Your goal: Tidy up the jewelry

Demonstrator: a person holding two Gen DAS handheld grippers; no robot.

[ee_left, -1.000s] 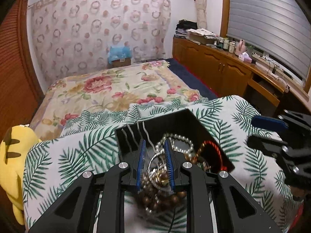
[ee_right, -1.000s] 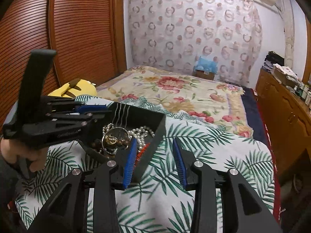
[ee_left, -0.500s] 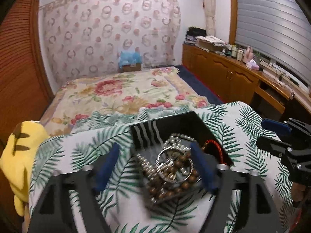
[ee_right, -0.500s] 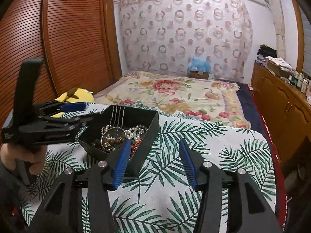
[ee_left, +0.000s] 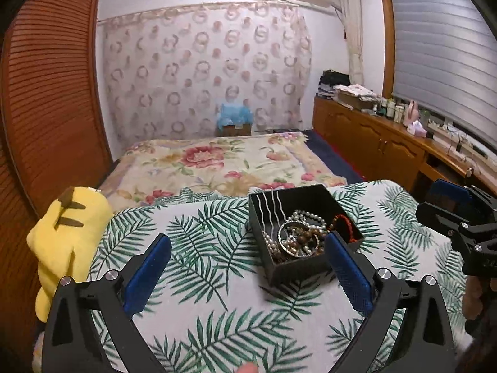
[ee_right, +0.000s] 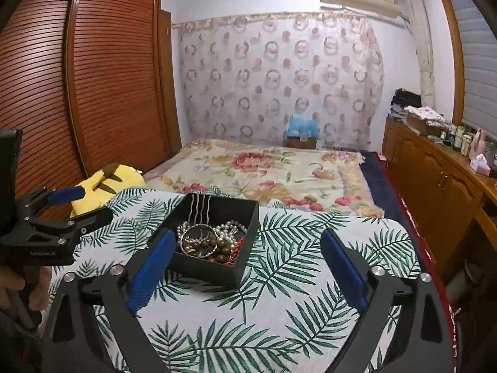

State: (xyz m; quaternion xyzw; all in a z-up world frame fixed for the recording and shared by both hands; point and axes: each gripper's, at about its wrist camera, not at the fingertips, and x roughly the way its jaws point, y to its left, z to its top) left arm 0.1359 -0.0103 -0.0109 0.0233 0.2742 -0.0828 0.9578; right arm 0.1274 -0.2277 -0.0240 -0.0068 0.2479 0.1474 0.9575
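A black open box [ee_left: 313,269] [ee_right: 206,272] stands on the palm-leaf cloth. It holds a pearl necklace [ee_left: 306,216] [ee_right: 231,228], a brown bead bracelet [ee_left: 307,236] [ee_right: 214,244], a silver bangle [ee_left: 287,233], a red bead string [ee_left: 344,222] and silver hairpins [ee_left: 270,206] [ee_right: 198,206]. My left gripper [ee_left: 247,269] is open and empty, drawn back in front of the box. My right gripper [ee_right: 245,265] is open and empty, its left finger beside the box's near left corner.
The palm-leaf cloth [ee_left: 202,248] [ee_right: 295,279] covers the table. A yellow plush toy [ee_left: 66,236] [ee_right: 105,186] lies at its left edge. Behind is a bed with a floral blanket [ee_left: 217,161]. A wooden cabinet [ee_left: 372,143] runs along the right wall.
My left gripper let go of the bead bracelet and bangle into the box, opened wide and drew back. My right gripper also opened wider and pulled back from the box.
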